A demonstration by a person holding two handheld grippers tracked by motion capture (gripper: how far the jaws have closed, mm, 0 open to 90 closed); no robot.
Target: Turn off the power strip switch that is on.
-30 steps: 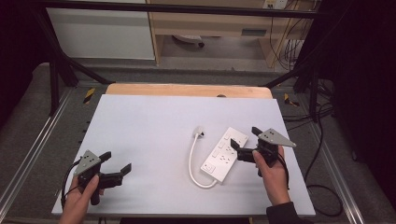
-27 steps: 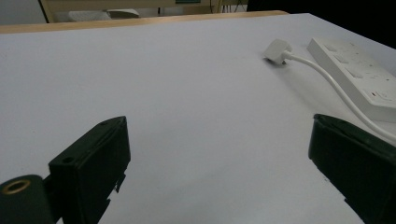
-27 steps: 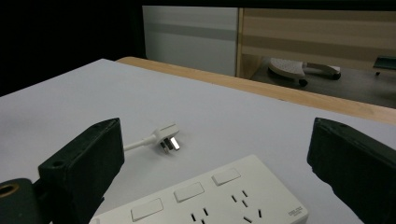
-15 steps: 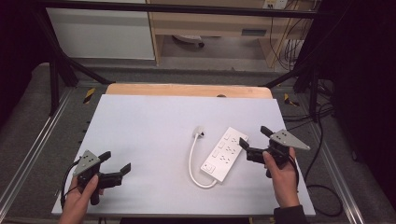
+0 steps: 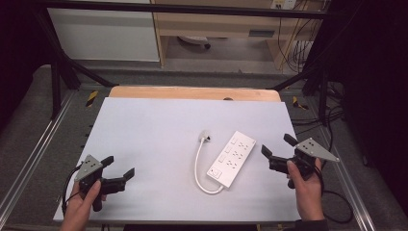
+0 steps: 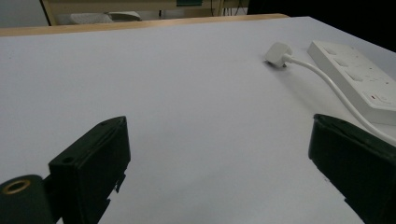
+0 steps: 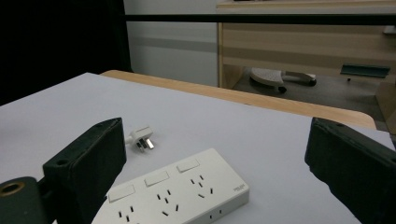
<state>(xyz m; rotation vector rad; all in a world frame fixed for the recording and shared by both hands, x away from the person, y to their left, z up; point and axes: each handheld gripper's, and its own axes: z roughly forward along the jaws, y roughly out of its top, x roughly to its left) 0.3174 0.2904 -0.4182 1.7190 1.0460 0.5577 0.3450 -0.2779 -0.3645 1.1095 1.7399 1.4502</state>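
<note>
- Two tongs are held open and empty: the left tongs (image 5: 117,170) well apart at the table (image 5: 154,125) corner.
- Right tongs (image 5: 280,149) are aimed at the power strip (image 5: 232,158) just beside them, its plug (image 5: 206,136) unplugged, likely for a grasp.

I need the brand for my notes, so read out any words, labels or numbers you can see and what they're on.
Power strip: a small dark mark at its end corner, too small to read.
Switch end of the strip: a small red mark, not legible.
No other text readable.
</note>
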